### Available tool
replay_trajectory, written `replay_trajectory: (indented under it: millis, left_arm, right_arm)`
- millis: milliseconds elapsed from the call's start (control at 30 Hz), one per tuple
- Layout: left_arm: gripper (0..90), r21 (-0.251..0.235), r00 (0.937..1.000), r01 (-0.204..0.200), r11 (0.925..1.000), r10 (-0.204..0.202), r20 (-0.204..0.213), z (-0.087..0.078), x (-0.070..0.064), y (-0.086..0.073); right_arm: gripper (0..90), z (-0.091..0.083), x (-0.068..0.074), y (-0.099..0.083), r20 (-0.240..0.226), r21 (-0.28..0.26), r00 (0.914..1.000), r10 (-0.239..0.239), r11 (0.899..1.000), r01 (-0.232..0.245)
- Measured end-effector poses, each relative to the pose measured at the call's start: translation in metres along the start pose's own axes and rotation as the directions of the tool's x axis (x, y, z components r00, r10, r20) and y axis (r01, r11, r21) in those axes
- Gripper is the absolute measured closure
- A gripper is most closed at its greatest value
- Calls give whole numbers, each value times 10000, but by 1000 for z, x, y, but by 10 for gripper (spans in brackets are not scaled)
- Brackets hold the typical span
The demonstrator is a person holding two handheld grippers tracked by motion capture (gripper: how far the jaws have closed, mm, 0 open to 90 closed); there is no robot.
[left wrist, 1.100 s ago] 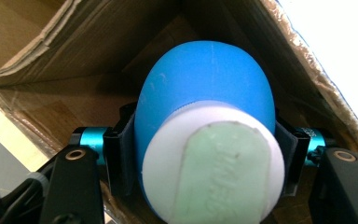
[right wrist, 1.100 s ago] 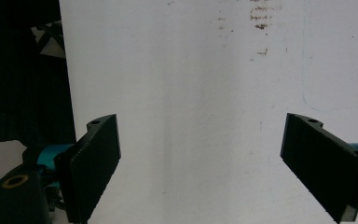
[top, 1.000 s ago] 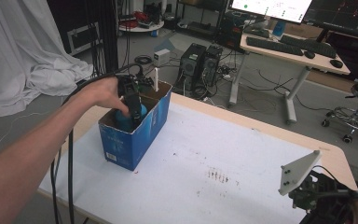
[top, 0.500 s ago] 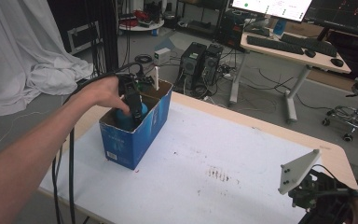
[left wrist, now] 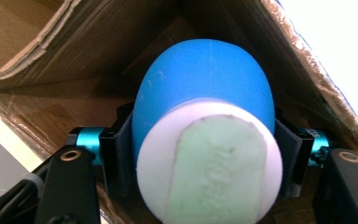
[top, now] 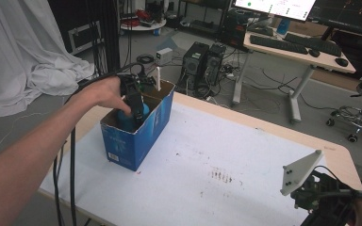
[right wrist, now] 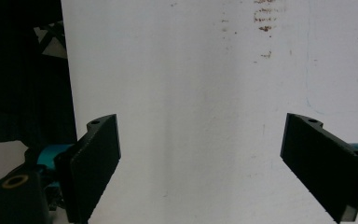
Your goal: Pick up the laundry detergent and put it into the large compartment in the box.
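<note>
A blue cardboard box (top: 143,134) with open flaps stands at the table's left. My left gripper (top: 131,101) reaches down into it, shut on a blue rounded object (left wrist: 205,84) with a white base and pale green sole (left wrist: 214,172). In the left gripper view the jaws press on both sides of the object inside the brown box interior (left wrist: 51,102). The blue object (top: 131,117) shows in the box from above. My right gripper (right wrist: 200,163) hovers open over the white table cover at the table's front right corner, nothing between its jaws. Its grey plate (top: 300,172) shows in the high view.
A white sheet (top: 207,165) covers the table, with small brown stains (top: 221,175) right of centre. Black cables (top: 70,155) trail off the left edge. Beyond the table stand computer towers (top: 202,59), a desk with a monitor (top: 283,44) and an office chair (top: 358,113).
The left gripper stays in the box with the blue object, barely moved. The right gripper has shifted slightly at the front right corner.
</note>
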State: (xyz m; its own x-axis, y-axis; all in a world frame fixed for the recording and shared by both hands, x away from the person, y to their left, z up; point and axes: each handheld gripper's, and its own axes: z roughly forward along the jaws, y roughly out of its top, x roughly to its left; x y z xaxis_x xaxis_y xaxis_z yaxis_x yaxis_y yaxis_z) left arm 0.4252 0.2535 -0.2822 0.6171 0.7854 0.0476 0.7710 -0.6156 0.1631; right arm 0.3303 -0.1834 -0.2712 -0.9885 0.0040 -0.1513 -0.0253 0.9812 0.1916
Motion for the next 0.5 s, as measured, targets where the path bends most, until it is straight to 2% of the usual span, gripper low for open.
replay_trajectory:
  millis: [500]
  left_arm:
    - [302, -18, 9999, 57, 10000, -57, -86, -5, 2, 0]
  right_arm:
    - [111, 0, 1, -1, 2, 20, 10000, -15, 10000, 15]
